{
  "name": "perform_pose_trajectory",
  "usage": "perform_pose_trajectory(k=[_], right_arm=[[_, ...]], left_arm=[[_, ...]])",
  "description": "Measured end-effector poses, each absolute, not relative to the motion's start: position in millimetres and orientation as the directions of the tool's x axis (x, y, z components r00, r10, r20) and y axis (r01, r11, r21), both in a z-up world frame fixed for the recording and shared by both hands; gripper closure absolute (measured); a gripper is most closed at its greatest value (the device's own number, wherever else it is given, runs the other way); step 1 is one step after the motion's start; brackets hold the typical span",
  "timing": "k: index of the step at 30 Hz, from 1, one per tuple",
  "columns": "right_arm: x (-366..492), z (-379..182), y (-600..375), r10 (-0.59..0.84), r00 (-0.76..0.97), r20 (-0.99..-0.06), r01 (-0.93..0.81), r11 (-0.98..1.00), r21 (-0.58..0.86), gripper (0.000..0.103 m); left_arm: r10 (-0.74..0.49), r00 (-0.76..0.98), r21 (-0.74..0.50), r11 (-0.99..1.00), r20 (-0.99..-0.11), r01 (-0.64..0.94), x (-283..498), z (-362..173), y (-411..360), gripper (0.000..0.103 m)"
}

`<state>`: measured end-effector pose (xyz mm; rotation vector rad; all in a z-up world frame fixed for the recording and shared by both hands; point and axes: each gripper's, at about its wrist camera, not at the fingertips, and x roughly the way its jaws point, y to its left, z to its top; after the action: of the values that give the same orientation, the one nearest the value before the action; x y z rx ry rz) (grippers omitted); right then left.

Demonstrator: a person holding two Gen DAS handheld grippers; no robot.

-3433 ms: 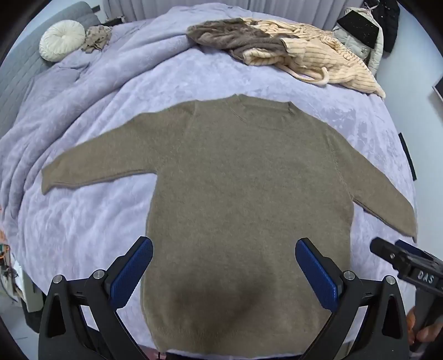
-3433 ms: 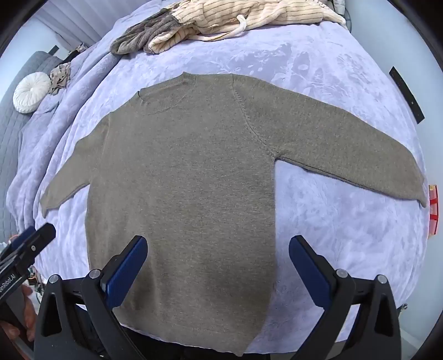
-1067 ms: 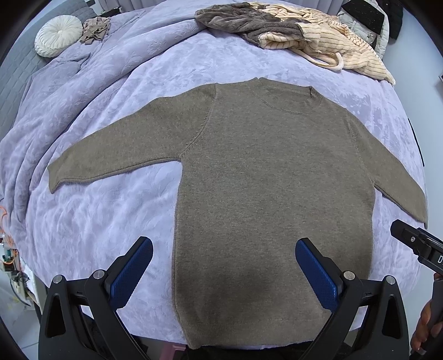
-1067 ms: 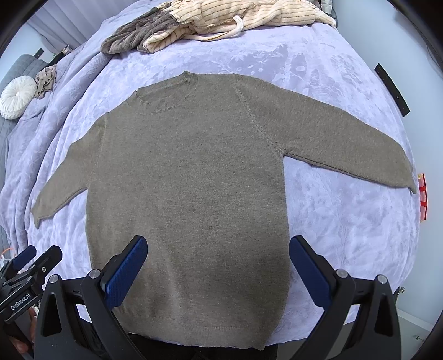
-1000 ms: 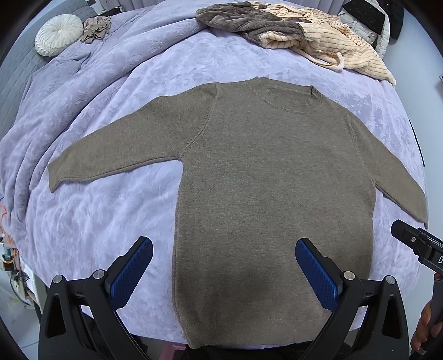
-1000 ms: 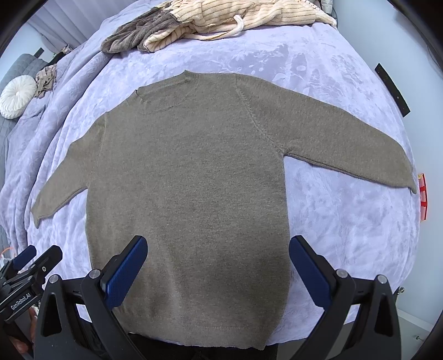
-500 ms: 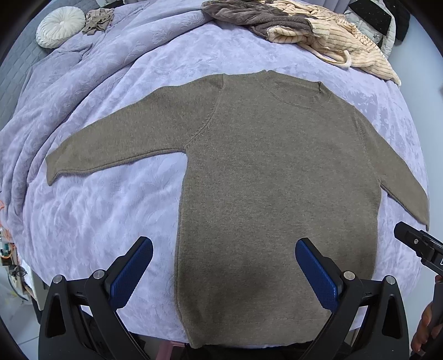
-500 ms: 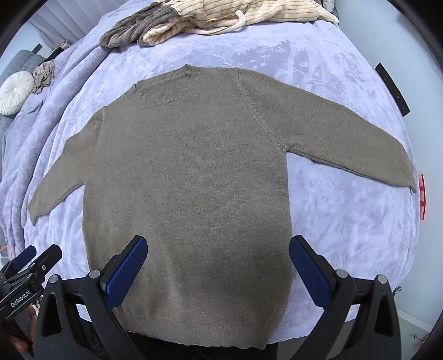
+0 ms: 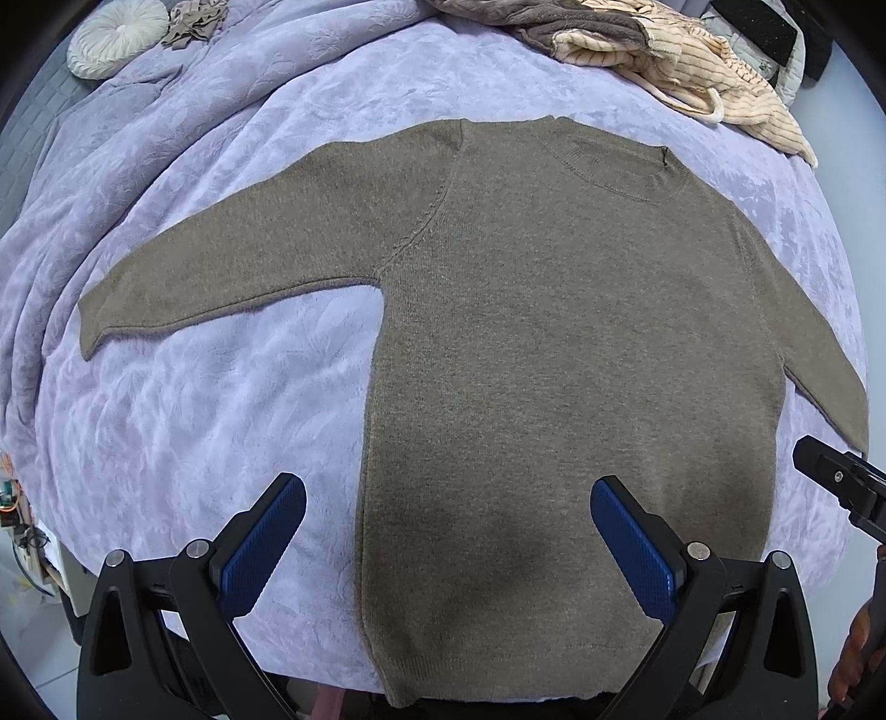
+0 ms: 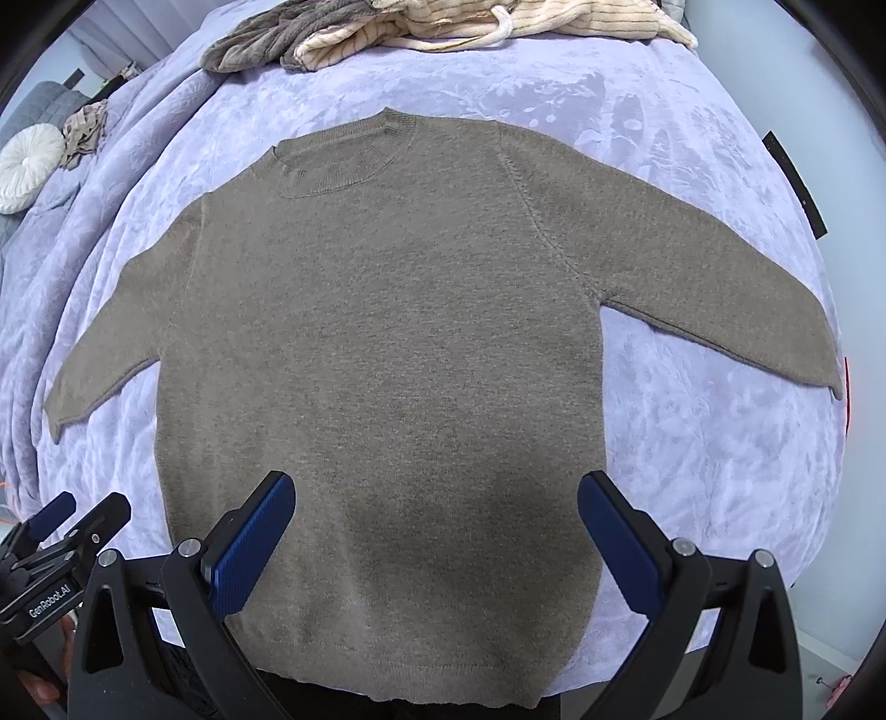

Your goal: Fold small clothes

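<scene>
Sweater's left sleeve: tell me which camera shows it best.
The left wrist view. There the left sleeve of the sweater lies stretched out whole, from shoulder seam to cuff, on the purple blanket. The right wrist view shows the same sleeve squeezed and foreshortened near the frame's edge.

round white cushion (image 9: pixel 117 36) far left | lavender bedspread (image 9: pixel 194 410) | black strip (image 10: pixel 794 183) on right wall

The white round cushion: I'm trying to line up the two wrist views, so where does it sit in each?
Left wrist view: the cushion is at the top left, on the far side of the bed.
Right wrist view: the cushion is at the left edge, upper part.
Shared landmark: the small crumpled beige cloth lies just right of it in both.
</scene>
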<state>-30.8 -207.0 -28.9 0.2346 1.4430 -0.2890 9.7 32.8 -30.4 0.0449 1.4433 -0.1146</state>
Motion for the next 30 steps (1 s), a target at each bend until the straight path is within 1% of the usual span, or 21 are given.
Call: perform_pose_trajectory(k=[9,15,20,25,28,30], right_arm=[[-17,-51,-200,-0.067,0.043,-0.997,0.301,0.952,-0.051,0.001],[-6,-52,-190,-0.07,0.04,-0.997,0.275,0.96,-0.056,0.001],[6,-53,-175,-0.078,0.038,-0.996,0.235,0.97,-0.067,0.001],[16,-59,-153,-0.066,0.028,-0.997,0.182,0.981,-0.06,0.001],[18,-61,-139,-0.056,0.024,-0.998,0.143,0.988,-0.052,0.001],[19,-63,-130,-0.047,0.019,-0.999,0.118,0.992,-0.045,0.001]], left_arm=[[-0.077,0.098,-0.069,0.994,-0.992,0.085,25,-51,41,0.0],[-0.09,0.091,-0.085,0.995,-0.992,0.062,37,-62,49,0.0],[-0.139,0.126,-0.137,0.99,-0.982,0.023,49,-72,68,0.0],[-0.173,0.192,-0.19,0.979,-0.966,-0.071,75,-94,119,0.0],[-0.127,0.241,-0.168,0.973,-0.962,-0.158,94,-111,166,0.0],[-0.096,0.26,-0.161,0.956,-0.961,-0.244,102,-124,201,0.0]])
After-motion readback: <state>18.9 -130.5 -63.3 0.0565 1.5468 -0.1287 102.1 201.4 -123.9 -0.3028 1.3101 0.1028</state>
